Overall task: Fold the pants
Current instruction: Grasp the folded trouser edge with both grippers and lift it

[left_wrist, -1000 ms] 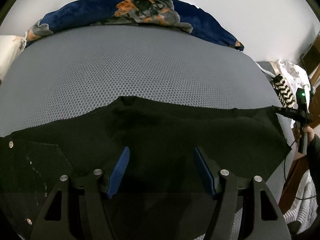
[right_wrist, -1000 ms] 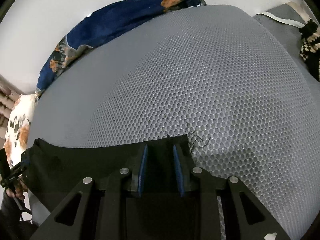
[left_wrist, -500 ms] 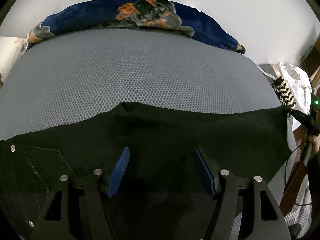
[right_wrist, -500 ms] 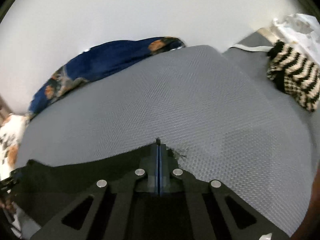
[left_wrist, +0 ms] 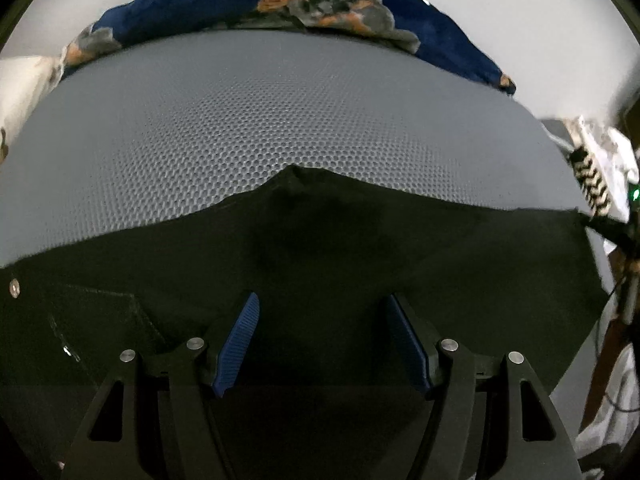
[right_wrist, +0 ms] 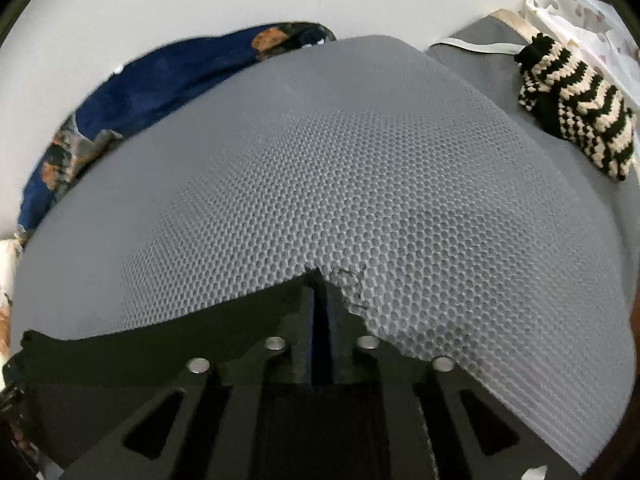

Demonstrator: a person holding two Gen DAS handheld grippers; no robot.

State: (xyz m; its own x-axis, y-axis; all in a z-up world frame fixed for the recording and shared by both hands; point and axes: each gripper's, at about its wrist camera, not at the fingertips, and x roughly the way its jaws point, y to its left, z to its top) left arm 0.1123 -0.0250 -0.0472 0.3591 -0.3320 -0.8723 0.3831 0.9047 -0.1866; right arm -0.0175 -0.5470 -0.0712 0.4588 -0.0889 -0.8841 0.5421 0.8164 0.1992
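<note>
The black pants (left_wrist: 320, 264) lie spread across the near part of a grey honeycomb-mesh mattress (left_wrist: 256, 128), their far edge running from side to side with a small peak near the middle. In the left wrist view the left gripper (left_wrist: 322, 340) hovers over the dark cloth with its 2 blue-padded fingers (left_wrist: 238, 344) standing well apart and nothing pressed between them; whether the tips touch the fabric below cannot be told. A metal rivet (left_wrist: 15, 287) shows on the pants at the left edge of that view, near a stitched pocket outline. In the right wrist view the right gripper (right_wrist: 319, 312) sits at a frayed corner of the pants (right_wrist: 168, 344), with loose threads (right_wrist: 350, 280) trailing onto the mesh just beside it. Its jaws have just been opening from fully closed to a narrow slit, and the dark edge of the cloth lies in that slit, though whether the pads still press on it cannot be told. A navy blanket with orange and grey flowers (left_wrist: 304, 4) is bunched along the far side of the mattress against a white wall (right_wrist: 200, 0). A black-and-cream striped knitted item (right_wrist: 580, 116) lies at the right, well apart from the pants.
</note>
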